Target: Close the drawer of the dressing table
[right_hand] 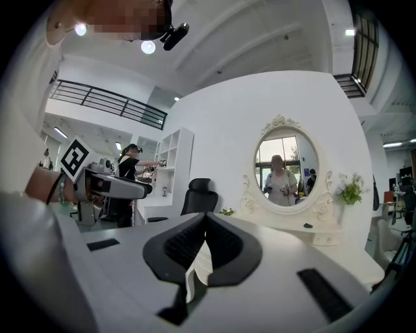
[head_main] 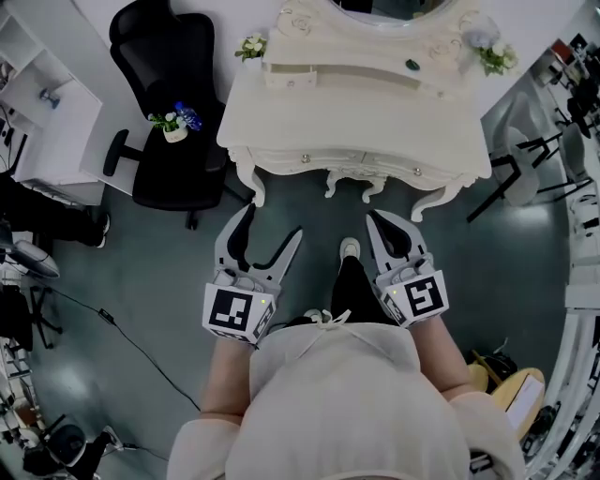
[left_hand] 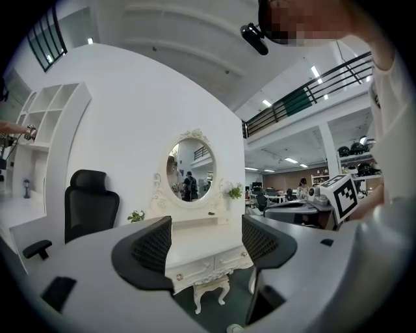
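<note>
Left claw (head_main: 275,221) released; right claw (head_main: 374,219) clenched, empty; dressing table (head_main: 281,122) mirror (head_main: 394,6) cut off.

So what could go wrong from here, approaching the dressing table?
The flower pot at the left corner of the dressing table could be knocked by the open left gripper. The black office chair crowds that side. No drawer front looks clearly open, so a push may hit a closed one.

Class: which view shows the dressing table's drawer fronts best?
The left gripper view: the drawer fronts face it between open jaws. The head view sees them foreshortened from above; the right gripper view's shut jaws largely hide them.
</note>
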`<state>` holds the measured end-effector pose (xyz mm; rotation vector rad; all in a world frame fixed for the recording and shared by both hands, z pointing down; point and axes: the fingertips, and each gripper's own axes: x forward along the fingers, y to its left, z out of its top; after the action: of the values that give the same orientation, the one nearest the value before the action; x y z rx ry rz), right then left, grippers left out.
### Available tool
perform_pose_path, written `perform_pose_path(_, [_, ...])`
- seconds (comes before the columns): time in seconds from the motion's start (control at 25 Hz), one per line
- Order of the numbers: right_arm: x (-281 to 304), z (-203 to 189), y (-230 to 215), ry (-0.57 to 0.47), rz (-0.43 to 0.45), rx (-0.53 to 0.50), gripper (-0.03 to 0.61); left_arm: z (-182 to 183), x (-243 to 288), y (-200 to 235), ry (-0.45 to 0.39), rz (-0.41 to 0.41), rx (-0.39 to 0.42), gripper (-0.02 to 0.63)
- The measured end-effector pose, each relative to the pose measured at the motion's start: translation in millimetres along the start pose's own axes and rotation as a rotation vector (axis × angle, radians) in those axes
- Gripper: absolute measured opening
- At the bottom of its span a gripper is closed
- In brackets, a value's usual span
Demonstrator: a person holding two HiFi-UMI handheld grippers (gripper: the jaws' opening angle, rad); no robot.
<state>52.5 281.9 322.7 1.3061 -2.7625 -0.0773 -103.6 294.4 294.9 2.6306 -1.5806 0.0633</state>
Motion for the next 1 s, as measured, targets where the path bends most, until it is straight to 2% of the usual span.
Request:
perform_pose_path(0.2, [51.2,-8.9,-50.7,-0.016,0.040,0.007,0.006,-3.7,54.6,21.8,0.011,0.053,0.016,0.334])
perform_pose_path(0.4, [110.8,-7.8,-112.0,-0.007,0.100,0.000,0.006,7.9,127.0,50.0,0.007,0.120,-0.019,0.334])
perform_pose_path(0.68, [178.6,-15.6,-200.4,0.008,0.156,-0.002,0.006,12.0,228.2,72.4,0.017,0.187,-0.028,0.334])
perform_pose_path(1.0, [227.6,-35.4,-241.5,0.050,0.202,-0.006,0.006,-17.1,296.0,90.5,0.091,0.197,-0.021,0.334])
